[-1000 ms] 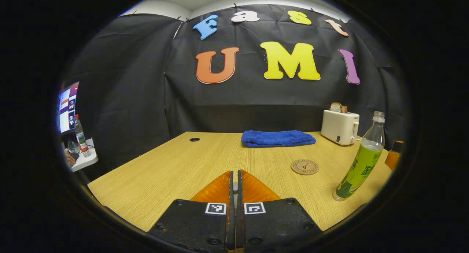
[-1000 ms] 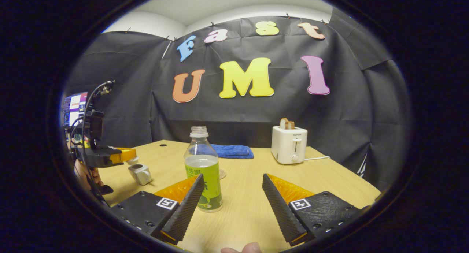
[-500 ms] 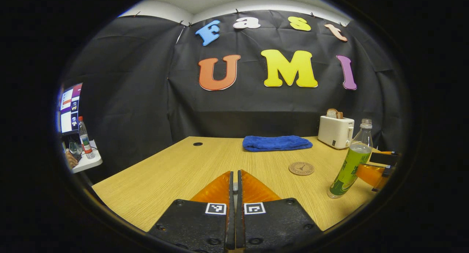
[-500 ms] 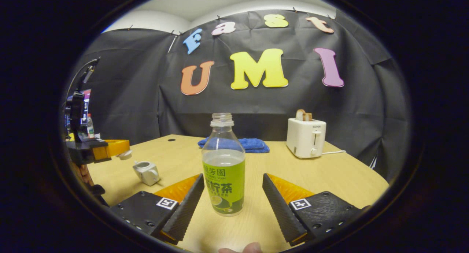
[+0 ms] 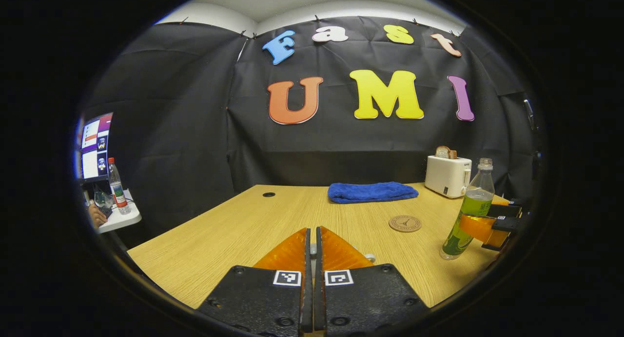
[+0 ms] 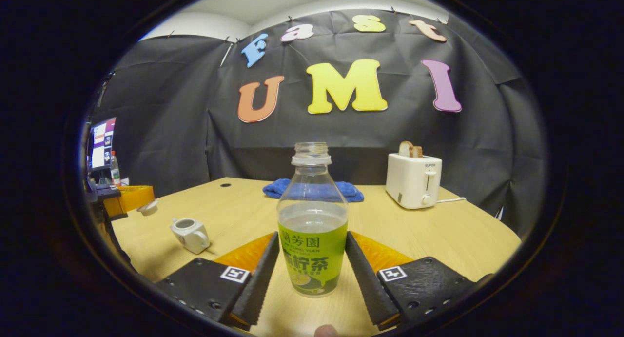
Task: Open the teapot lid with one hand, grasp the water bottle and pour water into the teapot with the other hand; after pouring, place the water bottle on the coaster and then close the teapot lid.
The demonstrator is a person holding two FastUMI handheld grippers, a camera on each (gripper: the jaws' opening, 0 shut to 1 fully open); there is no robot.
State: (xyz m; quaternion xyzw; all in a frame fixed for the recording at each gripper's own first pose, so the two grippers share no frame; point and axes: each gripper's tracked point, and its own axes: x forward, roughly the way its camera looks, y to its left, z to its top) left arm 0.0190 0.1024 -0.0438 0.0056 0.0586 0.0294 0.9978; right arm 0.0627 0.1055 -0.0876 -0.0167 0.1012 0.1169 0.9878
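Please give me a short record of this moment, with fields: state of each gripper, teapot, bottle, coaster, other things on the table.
left gripper: shut on teapot lid, held off the teapot
right gripper: fingers at both sides of water bottle; contact not certain
teapot: open, on table
water bottle: upright, uncapped, partly filled
coaster: bare, beside the bottle
other: blue towel, toaster with bread

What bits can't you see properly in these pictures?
- Teapot lid: left gripper view, mostly hidden behind the left gripper's shut fingers.
- Inside of the teapot: right gripper view, too small to tell if it holds water.
- Coaster pattern: left gripper view, too small.
- Right gripper: right gripper view, its fingers flank the water bottle, but whether both press on it is unclear.
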